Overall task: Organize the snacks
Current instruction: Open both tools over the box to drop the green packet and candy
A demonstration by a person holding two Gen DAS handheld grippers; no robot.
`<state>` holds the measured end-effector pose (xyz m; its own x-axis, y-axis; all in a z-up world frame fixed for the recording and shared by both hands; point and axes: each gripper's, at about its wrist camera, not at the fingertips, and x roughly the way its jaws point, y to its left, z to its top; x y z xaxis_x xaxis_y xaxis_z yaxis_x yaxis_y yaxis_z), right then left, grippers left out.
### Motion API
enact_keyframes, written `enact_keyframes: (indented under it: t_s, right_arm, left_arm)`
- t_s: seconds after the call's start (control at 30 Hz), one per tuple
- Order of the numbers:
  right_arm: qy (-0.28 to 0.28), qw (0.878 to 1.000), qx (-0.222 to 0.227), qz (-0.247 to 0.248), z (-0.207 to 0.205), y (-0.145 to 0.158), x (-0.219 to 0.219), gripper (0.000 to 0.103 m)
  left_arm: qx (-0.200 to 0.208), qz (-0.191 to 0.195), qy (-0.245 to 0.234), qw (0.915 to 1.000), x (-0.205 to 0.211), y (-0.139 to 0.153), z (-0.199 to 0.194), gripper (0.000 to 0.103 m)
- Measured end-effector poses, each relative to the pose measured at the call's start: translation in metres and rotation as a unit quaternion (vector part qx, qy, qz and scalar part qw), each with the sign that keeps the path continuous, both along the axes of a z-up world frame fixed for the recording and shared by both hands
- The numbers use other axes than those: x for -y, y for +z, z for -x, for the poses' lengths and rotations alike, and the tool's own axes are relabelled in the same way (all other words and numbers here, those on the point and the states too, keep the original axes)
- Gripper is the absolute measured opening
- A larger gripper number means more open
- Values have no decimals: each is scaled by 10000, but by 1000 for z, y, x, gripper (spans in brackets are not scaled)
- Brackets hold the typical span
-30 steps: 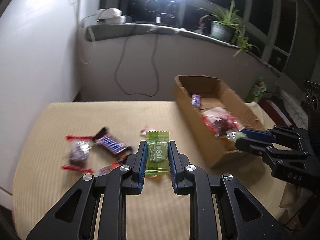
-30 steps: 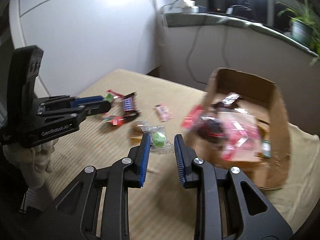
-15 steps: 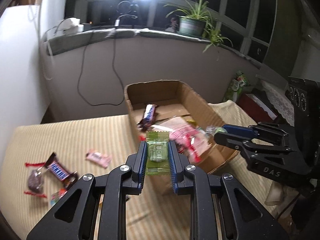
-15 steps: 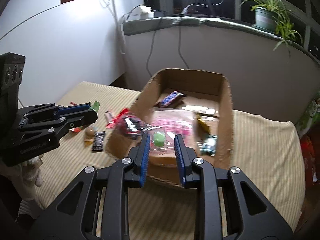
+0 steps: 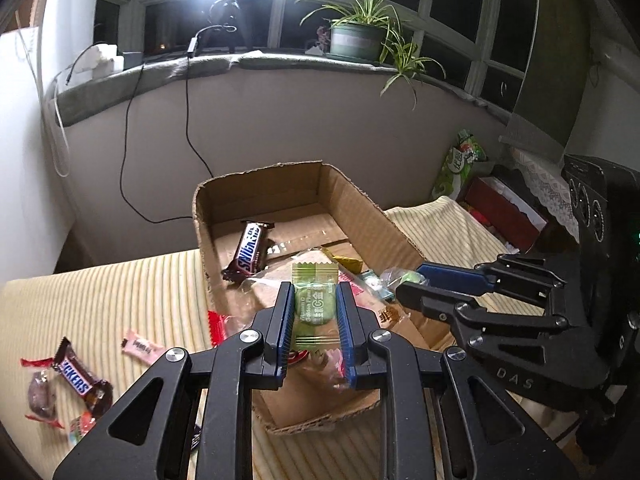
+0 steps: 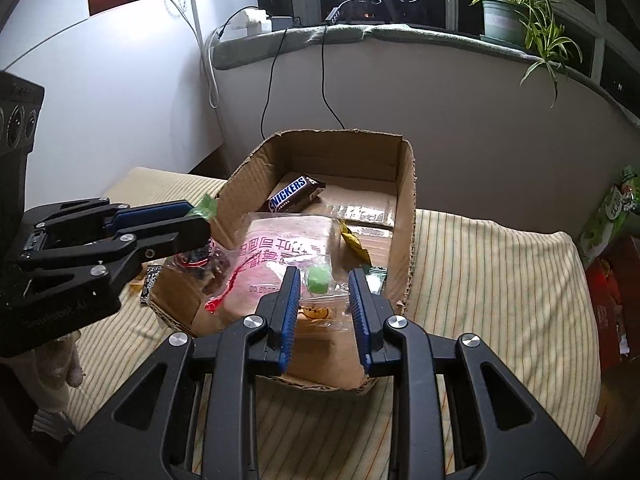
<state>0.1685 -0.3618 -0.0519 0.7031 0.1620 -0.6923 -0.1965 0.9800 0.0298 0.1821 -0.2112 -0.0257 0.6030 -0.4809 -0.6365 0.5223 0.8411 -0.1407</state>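
My left gripper point(image 5: 315, 292) is shut on a flat green candy packet point(image 5: 315, 312), held upright over the near end of the open cardboard box point(image 5: 260, 172). My right gripper point(image 6: 324, 276) is shut on a green sweet in a clear wrapper point(image 6: 319, 279), above the box's near right part. Each gripper shows in the other's view: the right gripper point(image 5: 408, 286) beside the box's right wall, the left gripper point(image 6: 196, 226) at its left wall point(image 6: 240, 176). Inside lie a Snickers bar point(image 5: 250, 250), a clear bag with red print point(image 6: 280, 256) and smaller packets.
Loose snacks stay on the striped yellow cloth point(image 5: 120, 280) left of the box: a small Snickers point(image 5: 78, 378), a pink sweet point(image 5: 140, 347), a dark wrapped sweet point(image 5: 40, 396). A green bag point(image 5: 460, 160) and a red box point(image 5: 504, 212) sit off the right side. A sill with a plant point(image 5: 354, 38) runs behind.
Both grippers have swung from over the loose snacks on the cloth to above the box, each still carrying its sweet. The box now fills the middle of both views.
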Motion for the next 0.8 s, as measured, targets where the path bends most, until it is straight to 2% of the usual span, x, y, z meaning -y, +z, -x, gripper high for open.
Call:
enact_keyframes:
  t_s: [0.33,0.43,0.47,0.57,0.67,0.8]
  right_arm:
    - [3,10000,-6,-40,-3,-3,2,26]
    - [-11,10000,-10,-7,-2,-3,1,27]
    - [-16,10000,-6,9,-2,-3,1,32]
    - [-90,9999,77,82,1,-1,0,62]
    - [-96,9999,90,62,2,1,1,66]
    - [-129,9998,104,94,3,2,0,80]
  left_arm:
    - [-13,-41,2,10000,6,-1,-2,22]
    - [11,-38,28,10000,6,0,-1,37]
    - [28,-23,37,10000,5,1,-1,40]
    - [63,-9,69,10000,3,3,1,44]
    - [111,21,100,9999,0,6,3,49]
    - [168,51,145,9997,-3,10,6,57]
